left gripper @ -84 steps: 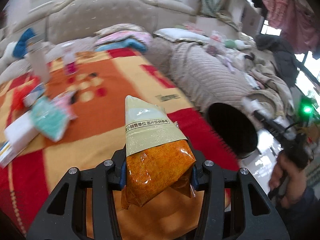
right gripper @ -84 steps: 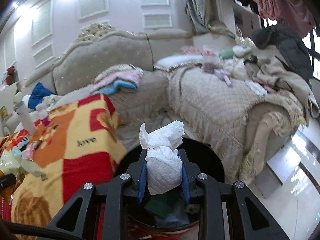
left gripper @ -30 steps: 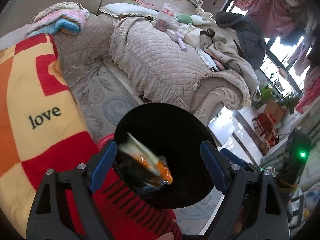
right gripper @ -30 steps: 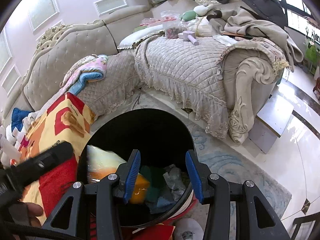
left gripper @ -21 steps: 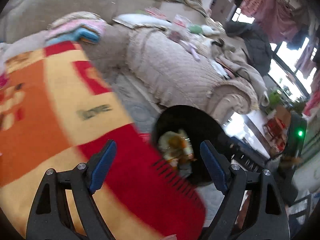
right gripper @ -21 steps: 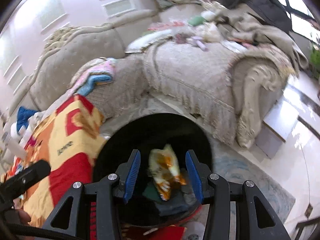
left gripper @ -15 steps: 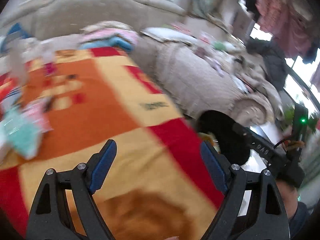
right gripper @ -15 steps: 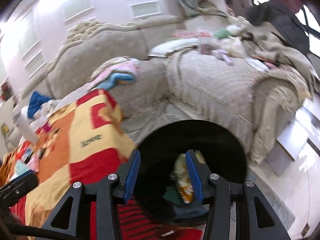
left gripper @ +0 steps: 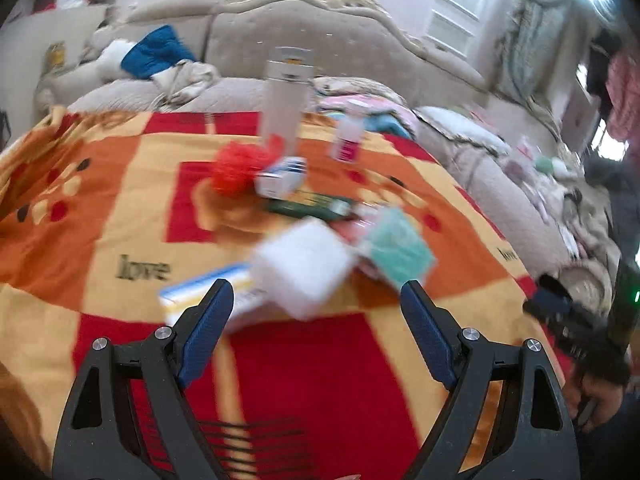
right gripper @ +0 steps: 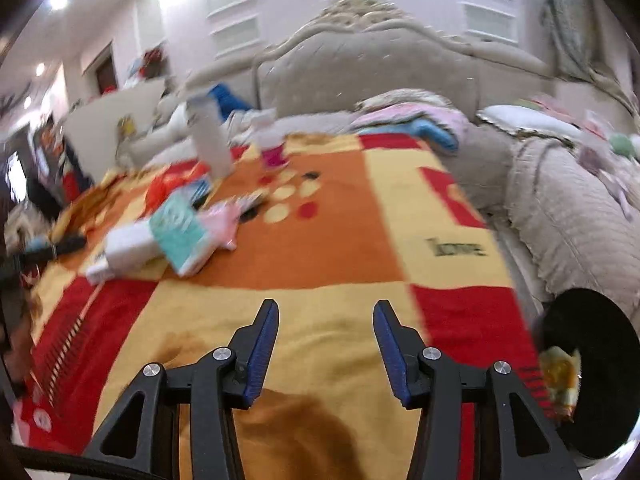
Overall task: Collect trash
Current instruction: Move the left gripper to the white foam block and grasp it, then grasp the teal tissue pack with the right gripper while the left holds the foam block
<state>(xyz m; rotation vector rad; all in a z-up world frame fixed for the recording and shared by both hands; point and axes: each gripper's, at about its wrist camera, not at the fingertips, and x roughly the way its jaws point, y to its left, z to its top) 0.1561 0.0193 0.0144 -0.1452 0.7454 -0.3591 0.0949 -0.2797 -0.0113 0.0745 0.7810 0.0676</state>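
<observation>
Step in hand: between pickups. My left claw (left gripper: 316, 320) gaping, empty; right claw (right gripper: 326, 344) part-spread, empty. Remaining trash: white packet (left gripper: 302, 266) and teal packet (left gripper: 400, 250) just ahead of left claw on blanket (left gripper: 300, 376). Bin (right gripper: 596, 360) at right claw's right. Next: straddle one packet, clench.

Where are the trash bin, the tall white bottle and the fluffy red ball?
trash bin (right gripper: 600, 364): right wrist view, on its dark inside.
tall white bottle (left gripper: 286, 104): left wrist view, middle of its body.
fluffy red ball (left gripper: 236, 166): left wrist view, middle of the fluff.
</observation>
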